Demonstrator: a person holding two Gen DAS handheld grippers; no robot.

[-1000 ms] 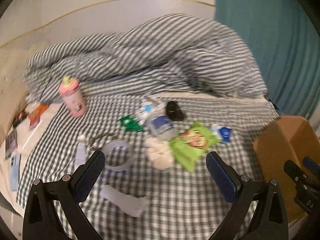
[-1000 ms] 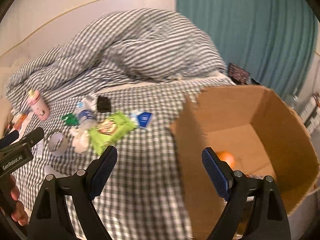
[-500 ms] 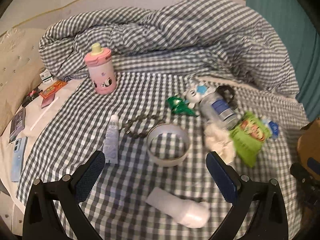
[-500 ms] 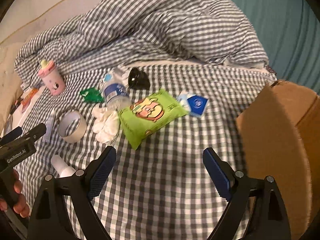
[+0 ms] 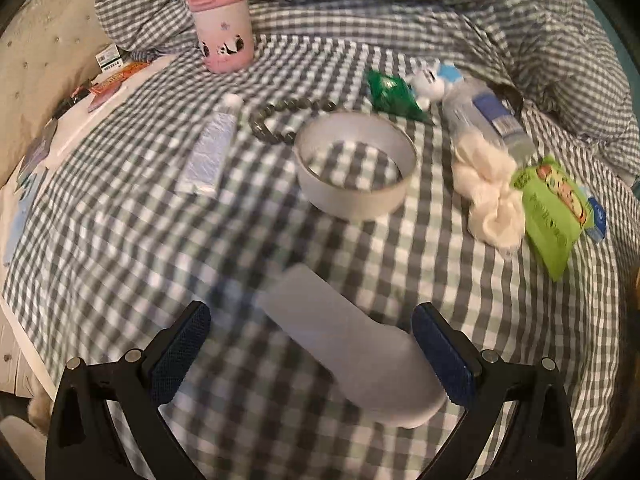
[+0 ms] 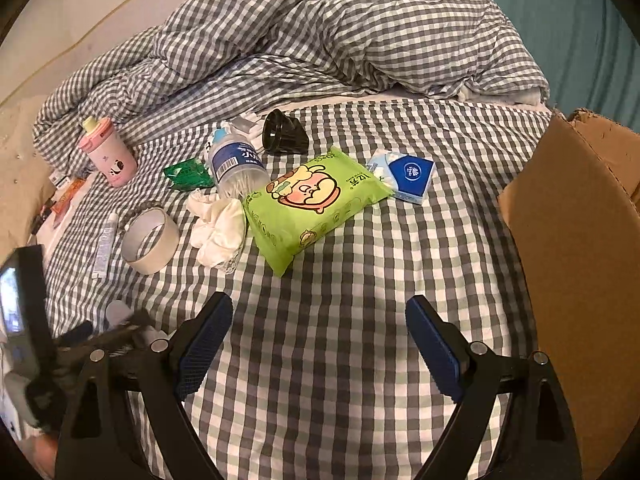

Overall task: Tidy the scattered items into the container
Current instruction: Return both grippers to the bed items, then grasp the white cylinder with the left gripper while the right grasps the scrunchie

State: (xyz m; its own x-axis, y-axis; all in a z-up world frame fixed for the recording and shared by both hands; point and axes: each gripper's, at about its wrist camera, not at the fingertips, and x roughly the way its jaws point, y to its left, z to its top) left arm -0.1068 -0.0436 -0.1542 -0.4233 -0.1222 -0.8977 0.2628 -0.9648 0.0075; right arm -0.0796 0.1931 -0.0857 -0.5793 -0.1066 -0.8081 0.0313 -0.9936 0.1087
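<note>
My left gripper [image 5: 312, 352] is open, its jaws on either side of a pale grey tube [image 5: 352, 348] lying on the checked bed, not touching it. A tape roll [image 5: 356, 164], a small silver tube [image 5: 212, 148], a bead bracelet [image 5: 280, 120], a white cloth [image 5: 492, 196] and a pink cup [image 5: 224, 28] lie beyond. My right gripper [image 6: 320, 344] is open and empty above the sheet, short of a green wipes pack [image 6: 308, 204]. The cardboard box [image 6: 580, 248] stands at the right edge.
A water bottle [image 6: 236, 164], a green sachet [image 6: 188, 174], a black cap [image 6: 284, 134] and a blue tissue pack [image 6: 408, 174] lie mid-bed. A rumpled duvet [image 6: 320, 40] fills the back. Small cards and packets [image 5: 108, 76] lie at the left edge.
My left gripper has moved down and forward to the pale grey tube, which now lies between its jaws. My right gripper has swung left, away from the box, toward the green pack.
</note>
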